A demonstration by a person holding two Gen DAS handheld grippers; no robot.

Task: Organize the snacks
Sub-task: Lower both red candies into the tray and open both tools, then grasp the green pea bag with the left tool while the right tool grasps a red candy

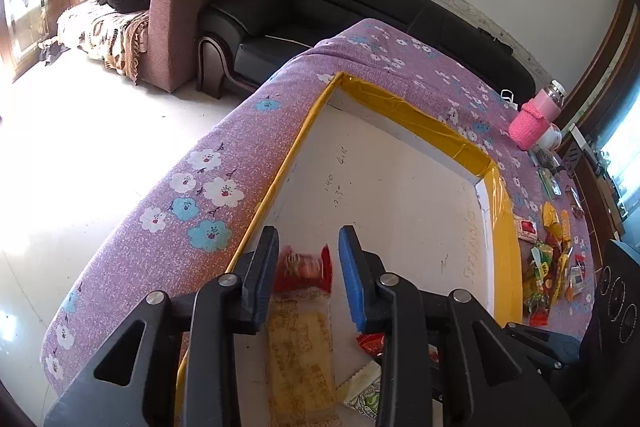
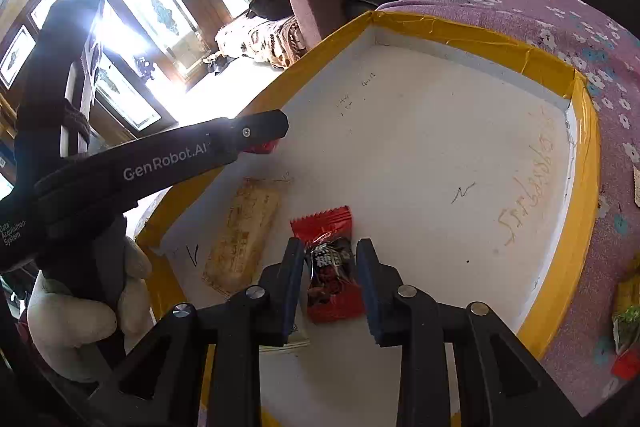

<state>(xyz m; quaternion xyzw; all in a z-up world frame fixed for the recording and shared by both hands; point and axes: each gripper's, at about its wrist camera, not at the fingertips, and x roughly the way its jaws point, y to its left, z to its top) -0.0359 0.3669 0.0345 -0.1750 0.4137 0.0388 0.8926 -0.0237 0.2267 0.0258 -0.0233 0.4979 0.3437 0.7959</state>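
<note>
The left gripper (image 1: pixel 308 267) is over the white tray (image 1: pixel 400 195), its jaws parted around a small red packet (image 1: pixel 306 265) that looks blurred, so I cannot tell whether they touch it. The right gripper (image 2: pixel 330 279) is spread wide over a red candy (image 2: pixel 330 263) lying flat on the tray floor. A tan wafer pack (image 2: pixel 244 235) lies just left of it, and more snacks (image 1: pixel 552 255) sit on the purple cloth (image 1: pixel 200 187) outside the tray.

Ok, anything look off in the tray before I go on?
Nothing looks spilled or torn. The tray bears pen scribbles and its yellow tape is creased at one corner; the wafer packet and red packet lie flat inside.
</note>
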